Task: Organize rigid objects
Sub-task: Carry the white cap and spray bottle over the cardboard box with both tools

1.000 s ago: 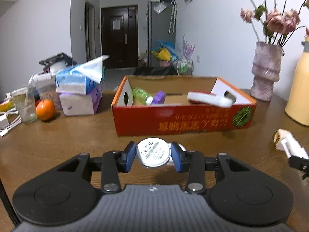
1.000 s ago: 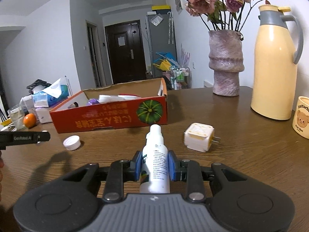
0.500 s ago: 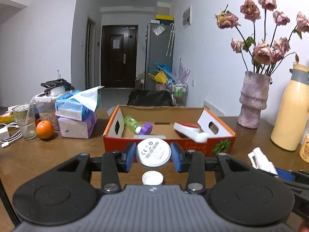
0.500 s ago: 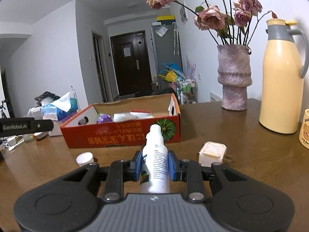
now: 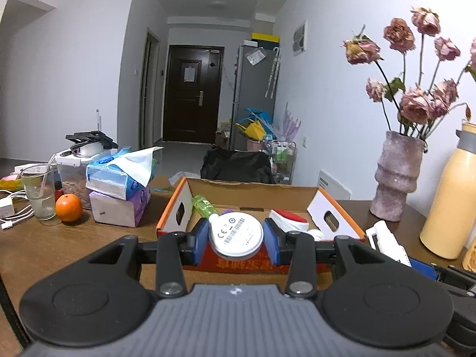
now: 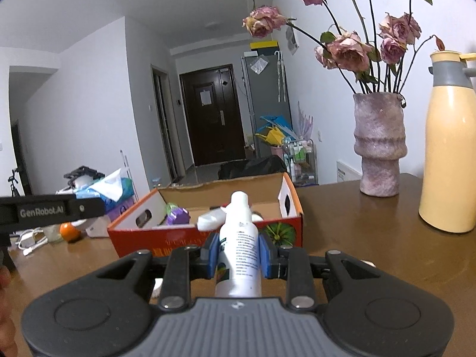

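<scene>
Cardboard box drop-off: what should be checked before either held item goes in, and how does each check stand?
1. Left gripper clamped on the round white disc: ok.
2. Right gripper clamped on the white bottle: ok.
3. Cardboard box open on top: ok.
4. Free floor space inside, among the green bottle and red-and-white item: cannot tell.
5. Bottle capped: cannot tell.
6. Grippers apart from each other: ok.
</scene>
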Demonstrator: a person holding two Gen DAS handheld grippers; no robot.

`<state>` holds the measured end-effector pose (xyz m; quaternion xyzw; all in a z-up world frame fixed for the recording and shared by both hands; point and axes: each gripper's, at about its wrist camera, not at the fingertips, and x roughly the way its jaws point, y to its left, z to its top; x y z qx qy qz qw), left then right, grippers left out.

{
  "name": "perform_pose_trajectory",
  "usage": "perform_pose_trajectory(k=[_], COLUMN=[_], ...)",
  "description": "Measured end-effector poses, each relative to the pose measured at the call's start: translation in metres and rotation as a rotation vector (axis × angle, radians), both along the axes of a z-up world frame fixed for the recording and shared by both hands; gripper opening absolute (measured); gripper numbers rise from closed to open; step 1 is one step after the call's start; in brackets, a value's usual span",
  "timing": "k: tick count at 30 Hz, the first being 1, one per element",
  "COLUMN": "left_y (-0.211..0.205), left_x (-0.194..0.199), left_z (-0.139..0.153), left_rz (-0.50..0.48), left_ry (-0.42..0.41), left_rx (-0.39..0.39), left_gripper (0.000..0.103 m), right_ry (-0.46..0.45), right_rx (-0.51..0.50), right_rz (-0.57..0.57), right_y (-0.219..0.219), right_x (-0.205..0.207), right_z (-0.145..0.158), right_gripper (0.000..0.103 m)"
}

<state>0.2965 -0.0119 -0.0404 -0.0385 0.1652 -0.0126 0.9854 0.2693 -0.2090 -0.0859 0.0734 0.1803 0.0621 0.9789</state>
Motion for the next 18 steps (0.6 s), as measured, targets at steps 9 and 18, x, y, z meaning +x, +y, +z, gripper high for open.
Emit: perform_pose_trajectory(k=[9,18], left_y=[0.003,0.001], left_x=[0.023,0.05], left_z=[0.006,0.005], left_rz=[0.027,0.043], left_ry=[-0.015,-0.008], left_rx=[-0.028,-0.042], left_gripper=[0.041,0.041], right_ry=[-0.011,-0.006], right_rx=[0.021,0.046], right_rz=[0.004,0.01], right_y=[0.004,0.006], right_x=[0.024,0.052], right_z=[0.001,-0.001], right_gripper=[0.027,0.027])
